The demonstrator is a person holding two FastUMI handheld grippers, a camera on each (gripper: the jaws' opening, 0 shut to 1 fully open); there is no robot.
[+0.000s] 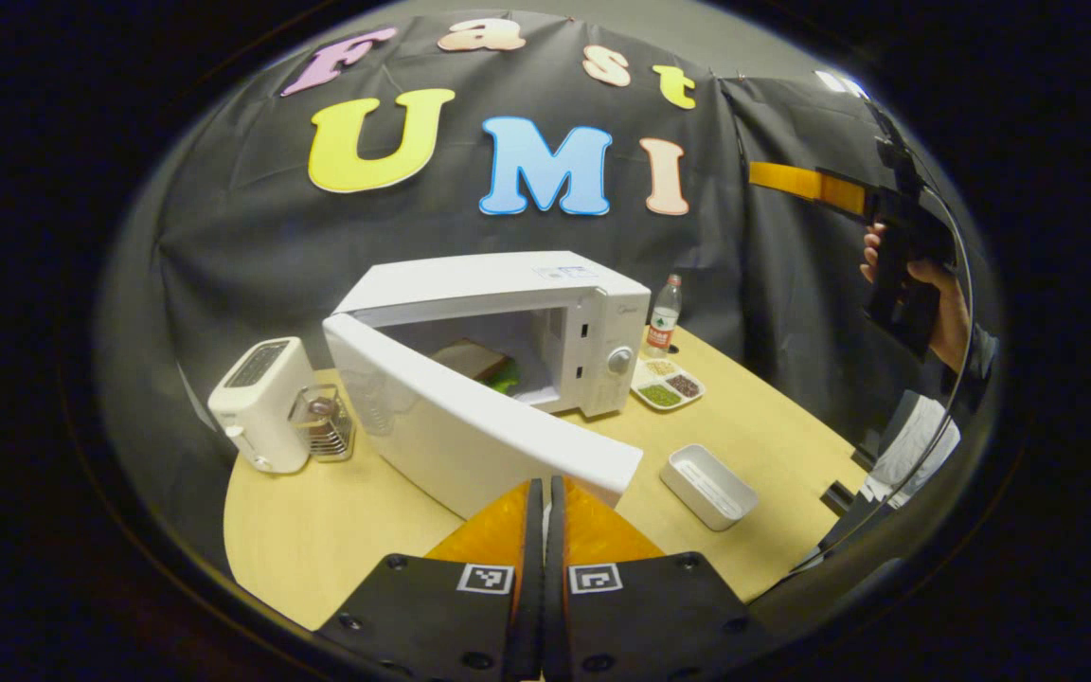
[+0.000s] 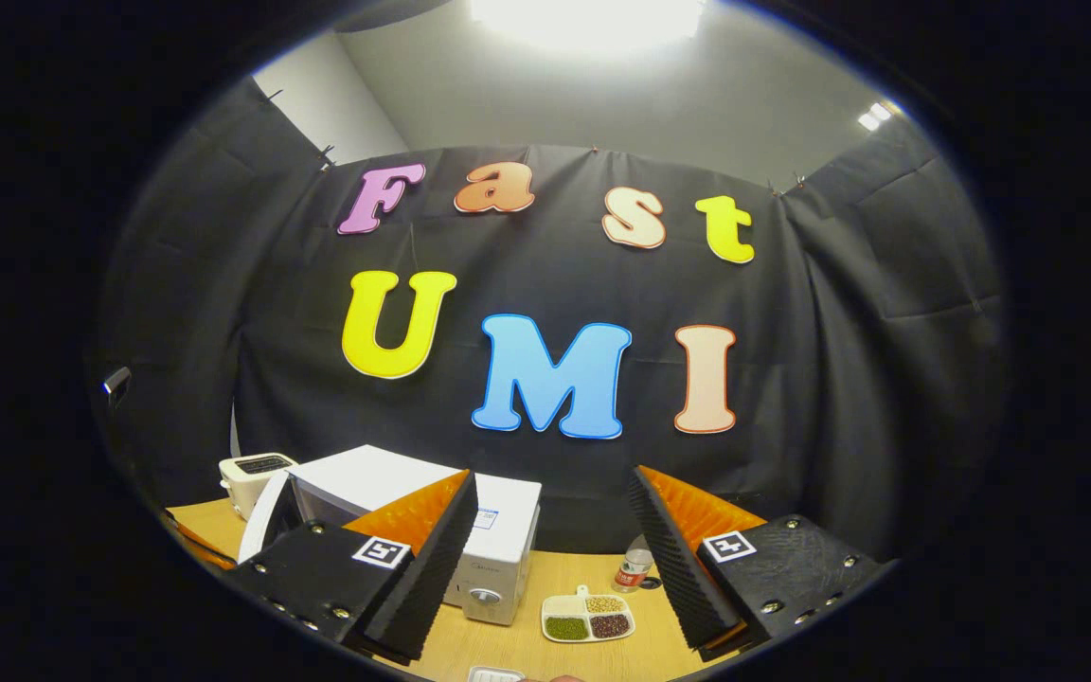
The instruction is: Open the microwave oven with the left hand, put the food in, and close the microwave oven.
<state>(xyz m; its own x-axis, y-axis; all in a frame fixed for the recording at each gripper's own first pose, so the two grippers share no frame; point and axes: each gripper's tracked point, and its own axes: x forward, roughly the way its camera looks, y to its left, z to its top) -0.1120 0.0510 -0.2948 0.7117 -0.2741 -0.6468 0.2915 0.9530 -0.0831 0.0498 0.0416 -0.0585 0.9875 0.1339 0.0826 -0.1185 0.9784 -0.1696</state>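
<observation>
The microwave [image 1: 508,341] stands on the table [image 1: 318,530], door [image 1: 470,426] swung partly open, with the food [image 1: 479,365] already inside. The closing step is in hand. The left gripper [image 1: 543,502], jaws together and empty, sits just before the door's free edge; next it must push the door flat against the microwave. The right gripper [image 2: 550,559] hangs above the microwave, jaws apart.

glossy plastic microwave [image 1: 508,284], matt wooden table [image 1: 318,530]
</observation>
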